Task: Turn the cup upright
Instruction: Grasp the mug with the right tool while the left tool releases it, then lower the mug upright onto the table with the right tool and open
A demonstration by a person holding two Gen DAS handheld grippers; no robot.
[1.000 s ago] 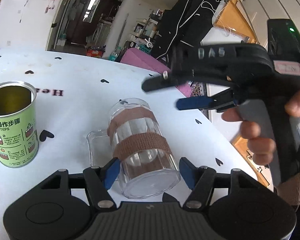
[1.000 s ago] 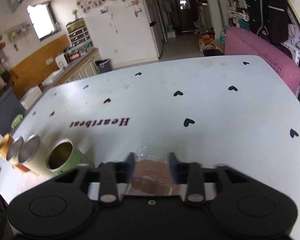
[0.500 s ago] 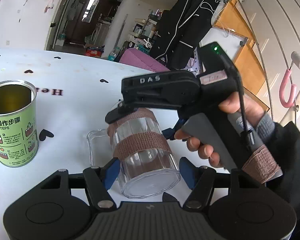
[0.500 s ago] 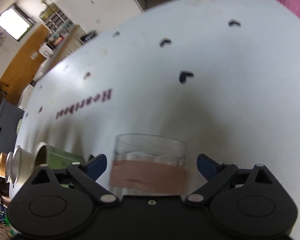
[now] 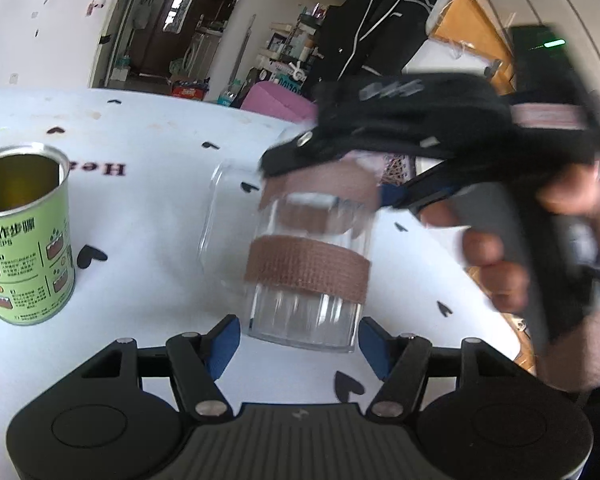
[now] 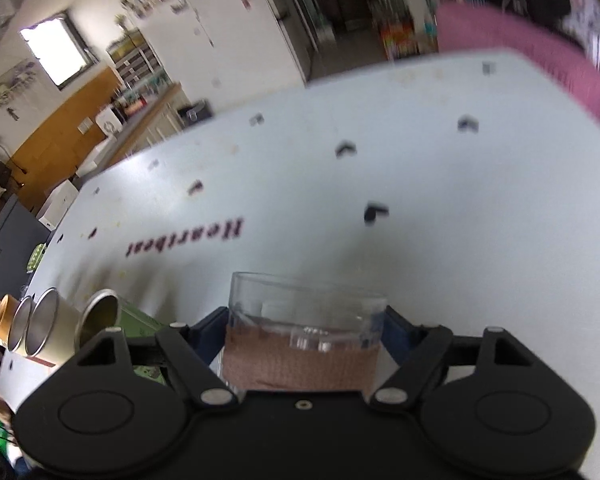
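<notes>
A clear plastic cup (image 5: 306, 264) with a handle and two brown tape bands hangs above the white table, its rim pointing down toward my left gripper. My right gripper (image 6: 304, 320) is shut on the cup (image 6: 302, 322), its blue pads against both sides of the upper tape band. In the left wrist view the right gripper (image 5: 340, 192) comes in from the right, held by a hand. My left gripper (image 5: 298, 342) is open, its blue pads on either side of the cup's rim, not touching it.
An open green tin can (image 5: 22, 236) stands left of the cup. Several more tins (image 6: 40, 330) line the table's left edge in the right wrist view. The white table (image 6: 420, 200) has black heart prints. A pink seat (image 5: 278, 100) is beyond the far edge.
My right gripper closed on the cup and lifted it off the table, tilting it. The left gripper has stayed open in place.
</notes>
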